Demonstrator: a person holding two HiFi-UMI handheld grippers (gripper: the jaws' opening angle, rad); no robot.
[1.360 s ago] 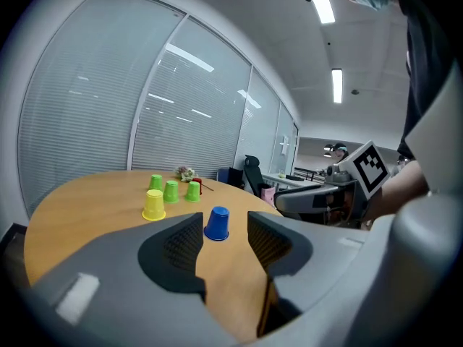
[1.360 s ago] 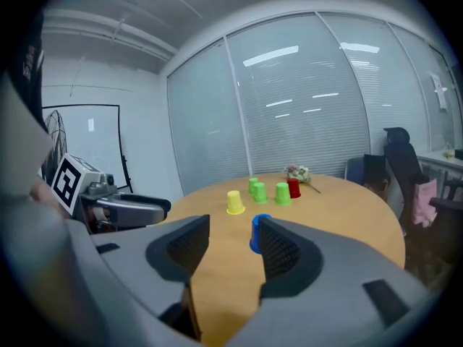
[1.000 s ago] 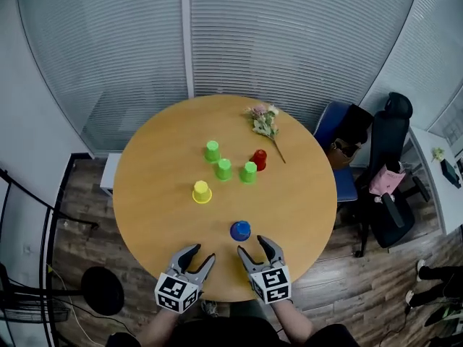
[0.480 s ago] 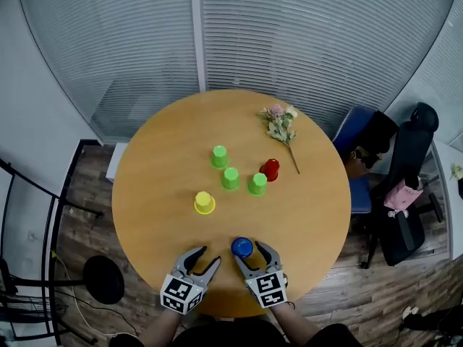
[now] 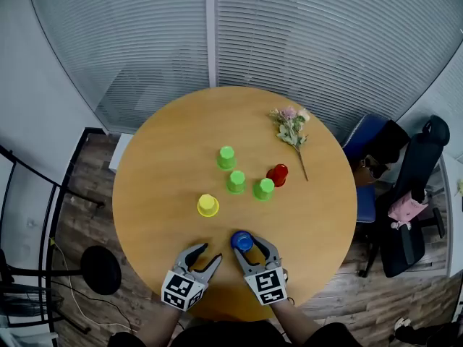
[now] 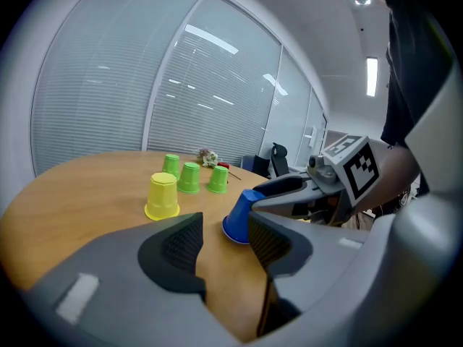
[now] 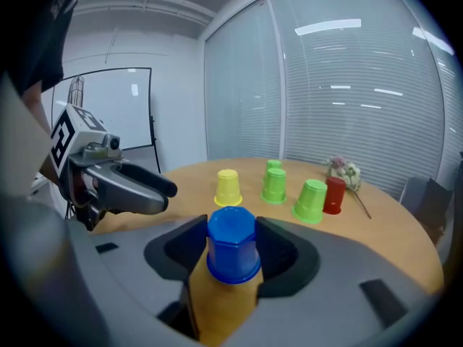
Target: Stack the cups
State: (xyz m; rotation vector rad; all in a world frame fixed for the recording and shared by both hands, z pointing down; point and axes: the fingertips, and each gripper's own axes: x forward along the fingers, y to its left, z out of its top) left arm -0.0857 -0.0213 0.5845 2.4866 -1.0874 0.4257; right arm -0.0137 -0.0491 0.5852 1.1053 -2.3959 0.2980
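Cups: six are standing mouth-down on the surface [image 5: 166, 172], none stacked; places below are being given from the blue cup [image 5: 241, 241].
Surface: round and wooden, it is carrying the blue cup close to the edge nearest the person.
Office chair [image 5: 416, 201]: black, standing on the floor well to the right of the blue cup.
Right claw [image 5: 249, 246]: reaching in from the near edge, its jaws have just been closing round the blue cup, which is filling the gap, the pads touching its sides.
Left claw [image 5: 206, 254]: hovering just left of the blue cup, jaws standing about half apart, gripping nothing, only bare surface showing between them.
Flowers [image 5: 291, 126]: lying well beyond the blue cup, off to the right.
Green cups: the right green cup [image 5: 263, 188] is standing beyond the blue cup and slightly right, the middle green cup [image 5: 236, 181] straight beyond it, the far green cup [image 5: 226, 157] farther still.
Red cup [image 5: 277, 174]: standing beyond and right of the blue cup.
Yellow cup [image 5: 207, 205]: standing nearest the blue cup, beyond and left.
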